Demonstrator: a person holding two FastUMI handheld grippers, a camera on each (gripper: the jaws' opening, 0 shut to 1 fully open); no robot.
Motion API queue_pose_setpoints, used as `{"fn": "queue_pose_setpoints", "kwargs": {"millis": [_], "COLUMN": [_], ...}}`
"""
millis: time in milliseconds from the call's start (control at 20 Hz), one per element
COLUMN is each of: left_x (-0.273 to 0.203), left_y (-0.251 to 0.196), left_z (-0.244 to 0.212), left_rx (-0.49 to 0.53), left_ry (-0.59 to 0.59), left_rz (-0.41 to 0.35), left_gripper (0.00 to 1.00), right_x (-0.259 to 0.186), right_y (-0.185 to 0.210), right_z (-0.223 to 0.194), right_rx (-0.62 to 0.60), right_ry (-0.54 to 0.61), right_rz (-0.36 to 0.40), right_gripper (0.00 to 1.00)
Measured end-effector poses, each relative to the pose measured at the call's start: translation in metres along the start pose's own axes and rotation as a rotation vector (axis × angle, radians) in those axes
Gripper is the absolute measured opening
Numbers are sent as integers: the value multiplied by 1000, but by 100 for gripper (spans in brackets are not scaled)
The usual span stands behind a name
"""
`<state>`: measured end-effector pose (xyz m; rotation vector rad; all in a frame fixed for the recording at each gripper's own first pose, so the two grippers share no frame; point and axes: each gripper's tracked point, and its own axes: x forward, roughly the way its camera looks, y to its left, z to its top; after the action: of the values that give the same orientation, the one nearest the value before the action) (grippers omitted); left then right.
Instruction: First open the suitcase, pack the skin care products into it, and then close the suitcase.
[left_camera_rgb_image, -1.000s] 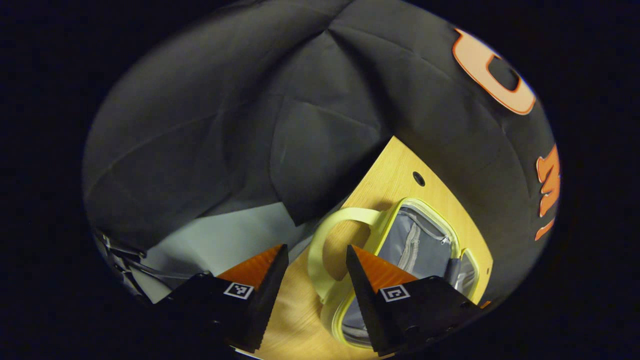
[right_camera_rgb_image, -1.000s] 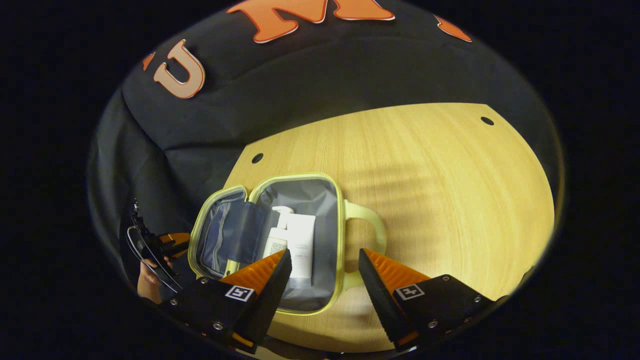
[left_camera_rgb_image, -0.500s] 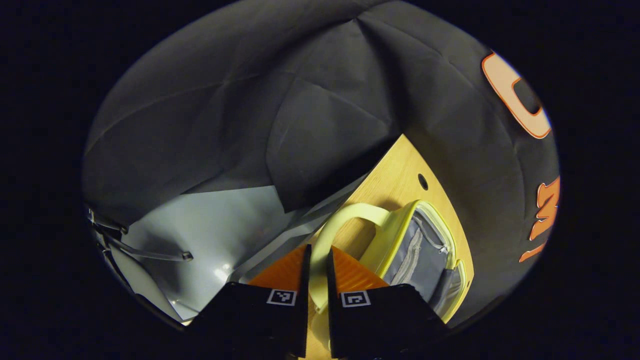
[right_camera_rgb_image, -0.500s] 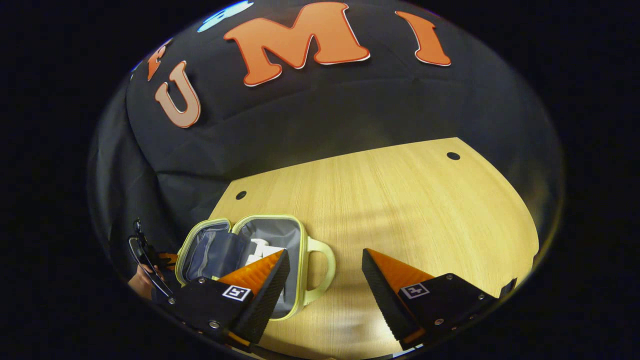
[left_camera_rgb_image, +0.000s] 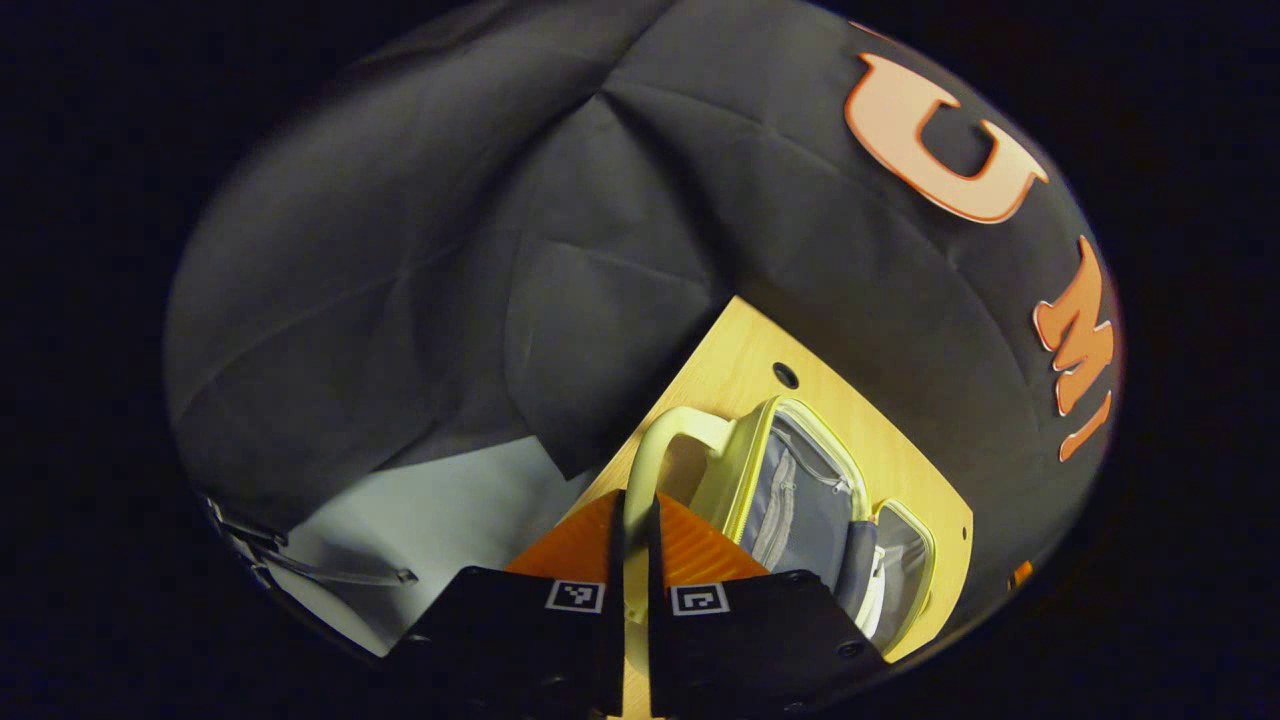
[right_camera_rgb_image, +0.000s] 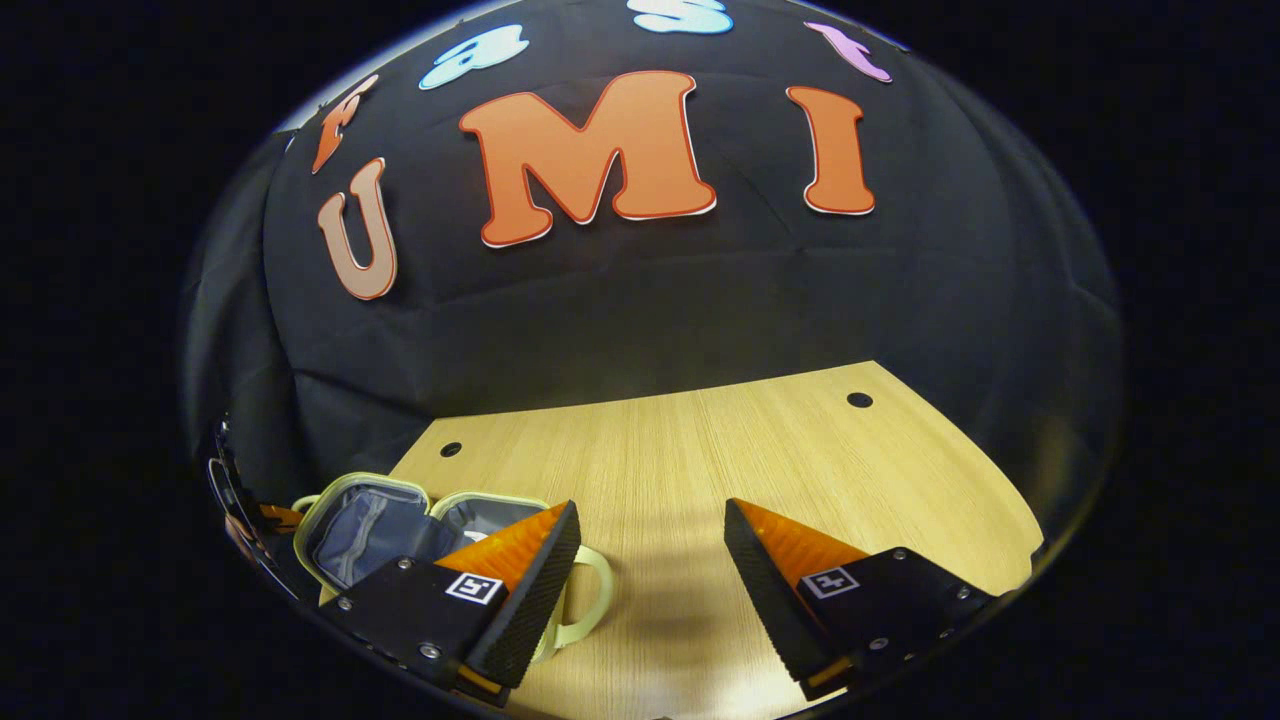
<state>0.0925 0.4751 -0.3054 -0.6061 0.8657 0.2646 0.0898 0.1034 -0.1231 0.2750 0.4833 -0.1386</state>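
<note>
Left gripper (left_camera_rgb_image: 635, 520): fingers are pressing together on the pale yellow handle (left_camera_rgb_image: 650, 450) of the suitcase lid, the handle strap running down between them; clamped.
Suitcase (left_camera_rgb_image: 800, 500): small yellow-trimmed case with grey lining, lying open on the wooden table (left_camera_rgb_image: 740, 350); in the left gripper view it is sitting at 4 o'clock from the fingers.
Lid half: is tilting up off the table, zip pocket facing the far half; the exact angle cannot be told.
Skin care products (left_camera_rgb_image: 873, 590): a white item is showing inside the far half, partly hidden by the lining.
Right gripper (right_camera_rgb_image: 650, 550): fingers are standing wide apart, holding nothing, hovering over bare tabletop.
Suitcase in right gripper view (right_camera_rgb_image: 370, 520): is lying at 9 o'clock of the right fingers, its second handle (right_camera_rgb_image: 585, 600) just beside the nearer finger.
</note>
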Motion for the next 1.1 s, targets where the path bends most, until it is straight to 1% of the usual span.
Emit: {"fn": "queue_pose_setpoints", "kwargs": {"millis": [150,350,600,650,700,750,950,1000,1100], "left_x": [-34,-68,-108,-118,-124,-133,-159,-162,-171], "left_y": [-30,-71,-121,-132,-142,-152,-195,-208,-224], "left_z": [19,36,43,41,43,39,29,22,12], "left_rx": [65,121,220,237,252,269,306,314,342], "left_ry": [-58,-147,-223,-234,-251,-257,-300,-290,-308], "left_rz": [-22,-66,-101,-107,-117,-119,-143,-159,-146], "left_gripper": [10,10,10,10,7,10,10,9,10], "right_x": [1,2,5,6,5,7,8,8,5], "right_y": [-5,-5,-11,-13,-15,-17,-28,-30,-32], "right_z": [2,9,14,17,22,25,31,31,31], "right_rx": [-12,-33,-15,-10,-6,-5,-15,-19,-33], "right_ry": [-27,-56,-54,-57,-65,-71,-76,-77,-84], "right_rz": [-9,1,20,25,28,34,57,65,89], "right_gripper": [93,93,93,93,93,93,93,93,93]}}
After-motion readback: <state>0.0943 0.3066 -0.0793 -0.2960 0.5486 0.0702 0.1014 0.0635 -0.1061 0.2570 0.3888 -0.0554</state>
